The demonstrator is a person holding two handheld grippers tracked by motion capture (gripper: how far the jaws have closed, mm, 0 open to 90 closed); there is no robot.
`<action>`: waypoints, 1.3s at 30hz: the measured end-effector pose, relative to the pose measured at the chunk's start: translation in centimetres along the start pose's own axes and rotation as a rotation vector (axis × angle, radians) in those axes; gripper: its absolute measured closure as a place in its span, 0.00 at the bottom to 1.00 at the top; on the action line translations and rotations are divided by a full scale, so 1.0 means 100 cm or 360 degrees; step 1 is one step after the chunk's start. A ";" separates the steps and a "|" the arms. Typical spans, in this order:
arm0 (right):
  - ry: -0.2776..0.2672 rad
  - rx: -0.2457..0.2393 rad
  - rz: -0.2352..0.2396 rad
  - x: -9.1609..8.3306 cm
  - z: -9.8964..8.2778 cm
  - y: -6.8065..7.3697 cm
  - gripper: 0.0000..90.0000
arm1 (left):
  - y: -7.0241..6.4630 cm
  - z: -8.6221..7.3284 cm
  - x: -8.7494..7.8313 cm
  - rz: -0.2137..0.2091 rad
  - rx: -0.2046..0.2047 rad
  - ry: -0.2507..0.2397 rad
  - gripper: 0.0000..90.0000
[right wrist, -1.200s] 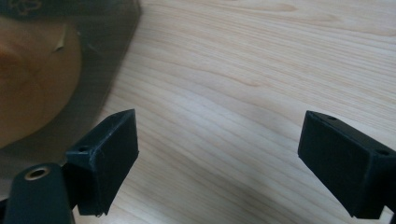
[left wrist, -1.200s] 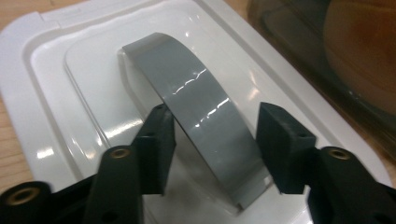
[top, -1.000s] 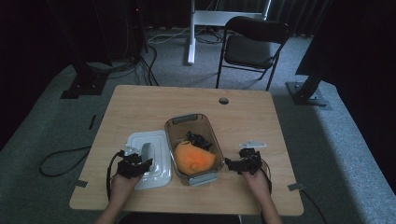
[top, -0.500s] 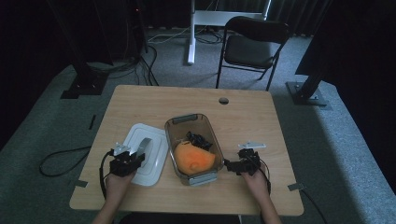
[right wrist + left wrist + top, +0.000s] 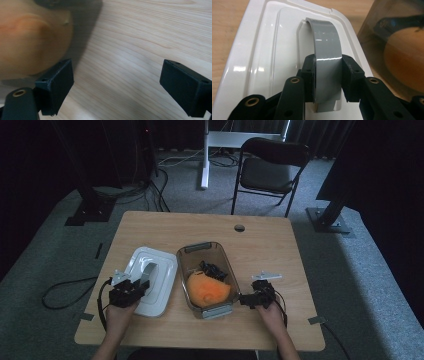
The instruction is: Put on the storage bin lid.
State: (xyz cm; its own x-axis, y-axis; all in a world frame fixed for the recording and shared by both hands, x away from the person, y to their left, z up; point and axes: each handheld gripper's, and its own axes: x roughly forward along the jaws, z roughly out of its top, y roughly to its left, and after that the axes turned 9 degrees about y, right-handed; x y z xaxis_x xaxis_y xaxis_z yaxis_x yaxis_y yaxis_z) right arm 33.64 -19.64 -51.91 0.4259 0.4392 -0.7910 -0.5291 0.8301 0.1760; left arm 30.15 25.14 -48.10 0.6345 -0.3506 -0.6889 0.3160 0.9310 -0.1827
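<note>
So the left claw (image 5: 328, 75) is clamped on the grey handle (image 5: 327, 47) of the white lid (image 5: 150, 280); the tub (image 5: 205, 275) sits just right, probably its destination. Right claw (image 5: 117, 87) gapes.

A light wooden tabletop (image 5: 280, 245) fills the lower middle of the frame. On it, left of centre, lies a white rectangular plastic lid (image 5: 150, 280) with a grey arched handle (image 5: 327, 47) on top. Just beside it, to its right, stands a clear rectangular plastic container (image 5: 205, 251); in it a round orange lump (image 5: 207, 290) lies at the lower end, with a small black tangled object (image 5: 214, 270) above it. The left claw (image 5: 131, 290) sits over the lid's lower left, closed around the handle. The right claw (image 5: 248, 300) sits just right of the container's lower corner. A dark folding chair (image 5: 270, 167) stands on the floor beyond the tabletop, at upper centre.
</note>
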 end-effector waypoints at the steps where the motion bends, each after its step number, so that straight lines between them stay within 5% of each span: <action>1: -0.0001 -0.0009 0.0012 0.001 0.000 0.001 0.12 | 0.000 0.001 -0.003 0.0003 0.0005 -0.0010 0.76; 15: 0.0016 -0.0069 0.0038 0.005 0.000 0.009 0.12 | -0.002 0.008 -0.018 0.0026 0.0043 -0.0044 0.76; 39: 0.0034 -0.0181 0.0090 0.015 0.004 0.032 0.12 | 0.004 0.018 -0.038 -0.0017 0.0006 -0.0136 0.76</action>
State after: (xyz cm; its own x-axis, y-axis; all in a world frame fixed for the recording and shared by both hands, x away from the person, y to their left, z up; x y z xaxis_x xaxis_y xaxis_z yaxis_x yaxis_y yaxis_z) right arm 32.93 -16.20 -52.28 0.3781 0.4757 -0.7942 -0.6321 0.7594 0.1539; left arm 29.14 26.68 -44.36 0.6889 -0.3681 -0.6245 0.3258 0.9268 -0.1869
